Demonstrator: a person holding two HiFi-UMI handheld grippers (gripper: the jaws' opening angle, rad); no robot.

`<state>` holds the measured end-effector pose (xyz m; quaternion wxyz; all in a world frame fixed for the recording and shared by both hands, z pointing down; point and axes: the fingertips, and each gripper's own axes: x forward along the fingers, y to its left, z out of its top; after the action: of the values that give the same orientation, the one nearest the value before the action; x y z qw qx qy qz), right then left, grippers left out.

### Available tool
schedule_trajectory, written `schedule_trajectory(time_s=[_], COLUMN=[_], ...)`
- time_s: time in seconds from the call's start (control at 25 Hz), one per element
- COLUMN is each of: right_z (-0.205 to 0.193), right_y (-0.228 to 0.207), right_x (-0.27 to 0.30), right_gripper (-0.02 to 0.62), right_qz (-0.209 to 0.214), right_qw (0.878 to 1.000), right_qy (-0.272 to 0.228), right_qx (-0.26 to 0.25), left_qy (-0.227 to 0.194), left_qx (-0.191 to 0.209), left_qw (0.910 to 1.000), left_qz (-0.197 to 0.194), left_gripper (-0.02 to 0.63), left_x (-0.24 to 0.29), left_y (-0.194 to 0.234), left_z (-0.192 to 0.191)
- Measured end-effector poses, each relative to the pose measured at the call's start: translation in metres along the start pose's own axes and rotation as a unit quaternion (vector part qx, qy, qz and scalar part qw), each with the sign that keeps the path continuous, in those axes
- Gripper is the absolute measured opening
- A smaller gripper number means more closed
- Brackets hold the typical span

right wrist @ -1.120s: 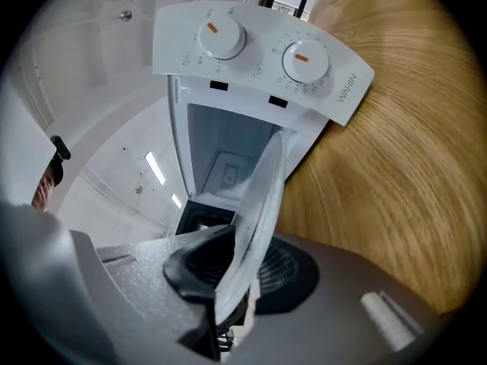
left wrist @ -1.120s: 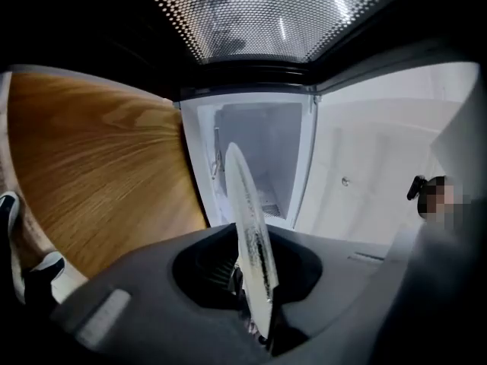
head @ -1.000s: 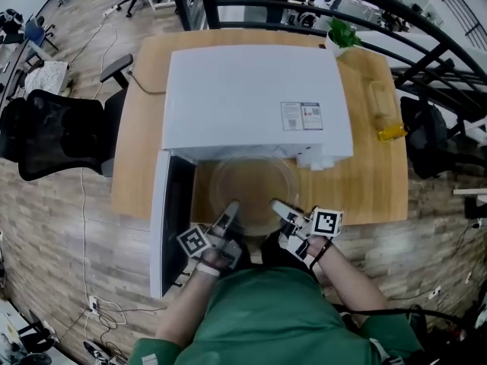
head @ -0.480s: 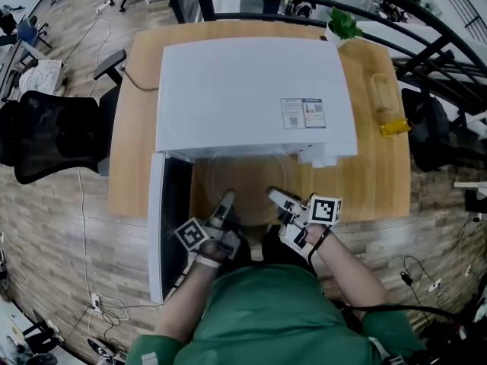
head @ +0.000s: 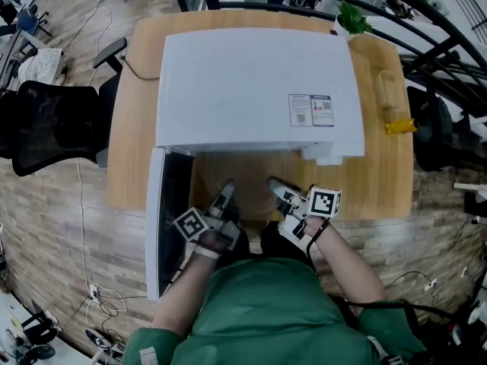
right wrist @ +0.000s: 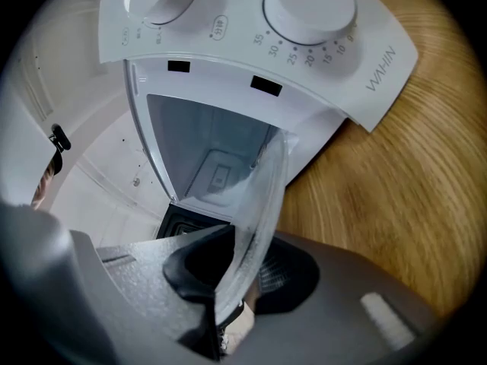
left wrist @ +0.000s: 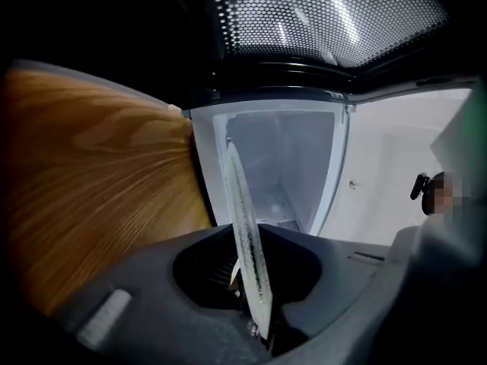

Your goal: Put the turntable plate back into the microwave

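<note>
The clear glass turntable plate (head: 249, 182) hangs level at the mouth of the white microwave (head: 251, 82), its far half hidden under the microwave's top. My left gripper (head: 225, 194) is shut on its left rim and my right gripper (head: 277, 189) on its right rim. In the left gripper view the plate (left wrist: 242, 204) shows edge-on, clamped in the left gripper (left wrist: 255, 295), with the lit cavity (left wrist: 281, 173) straight ahead. In the right gripper view the plate's rim (right wrist: 262, 196) sits in the right gripper (right wrist: 228, 295), below the control panel's dials (right wrist: 308, 6).
The microwave door (head: 169, 226) stands open to the left, its mesh window (left wrist: 327, 21) close by the left gripper. The microwave rests on a wooden table (head: 380, 181) with a yellow object (head: 399, 127) and a plant (head: 351, 17). A black chair (head: 53, 128) stands at the left.
Both grippers have carried the plate forward towards the microwave's opening and a little lower. More of the plate now lies under the microwave's top edge.
</note>
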<state>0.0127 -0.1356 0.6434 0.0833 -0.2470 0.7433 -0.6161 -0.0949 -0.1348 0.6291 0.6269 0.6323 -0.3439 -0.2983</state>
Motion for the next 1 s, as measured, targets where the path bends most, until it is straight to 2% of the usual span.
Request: schedule_trajectory(time_s=[0.36, 0.56, 0.68, 0.88, 1.0], right_z=[0.007, 0.009, 0.016, 0.016, -0.005], right_y=[-0.007, -0.009, 0.000, 0.005, 0.013], right_x=[0.009, 0.013, 0.018, 0.023, 0.028], right_gripper=[0.077, 0.082, 0.227, 0.230, 0.230], right_qz=[0.007, -0.012, 0.009, 0.021, 0.032], right_qw=[1.000, 1.000, 0.999, 0.997, 0.997], right_qy=[-0.006, -0.003, -0.024, -0.052, -0.034], right_qx=[0.008, 0.009, 0.021, 0.057, 0.057], left_qy=[-0.008, -0.027, -0.037, -0.062, -0.076], left_qx=[-0.009, -0.027, -0.033, -0.047, -0.055], left_qw=[0.9998, 0.9991, 0.9985, 0.9968, 0.9954], left_qz=[0.012, 0.020, 0.021, 0.019, 0.018], left_gripper=[0.039, 0.037, 0.035, 0.032, 0.035], left_x=[0.009, 0.011, 0.014, 0.020, 0.022], left_y=[0.009, 0.013, 0.011, 0.012, 0.014], left_z=[0.005, 0.010, 0.015, 0.026, 0.033])
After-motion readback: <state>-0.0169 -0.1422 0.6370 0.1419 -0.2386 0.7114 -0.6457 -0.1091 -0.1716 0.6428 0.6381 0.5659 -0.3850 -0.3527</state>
